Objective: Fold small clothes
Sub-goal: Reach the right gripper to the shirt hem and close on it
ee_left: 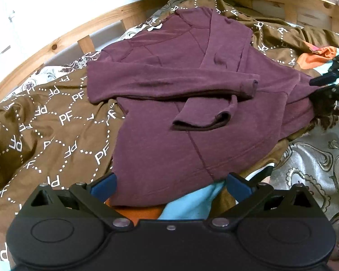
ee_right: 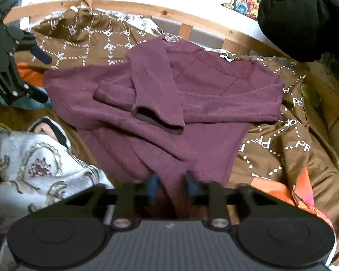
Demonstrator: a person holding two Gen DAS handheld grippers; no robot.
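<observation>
A small maroon long-sleeved top [ee_left: 169, 117] lies on a brown "PF" print cover, both sleeves folded across its body. My left gripper [ee_left: 170, 186] is open, its blue pads either side of the top's near hem, not closed on it. In the right wrist view the top [ee_right: 192, 103] lies ahead and my right gripper [ee_right: 173, 186] is shut on a bunched edge of it. The right gripper also shows in the left wrist view [ee_left: 321, 85], pinching the top's right side. The left gripper shows open at the left of the right wrist view [ee_right: 37, 74].
The brown printed cover [ee_left: 45, 131] lies on a bed with a wooden rail [ee_left: 56, 45] behind. Orange [ee_left: 316, 55] and light blue [ee_left: 192, 203] cloths lie around the top. A white floral blanket [ee_right: 34, 164] is beside it. A black bundle [ee_right: 305, 18] hangs at the back right.
</observation>
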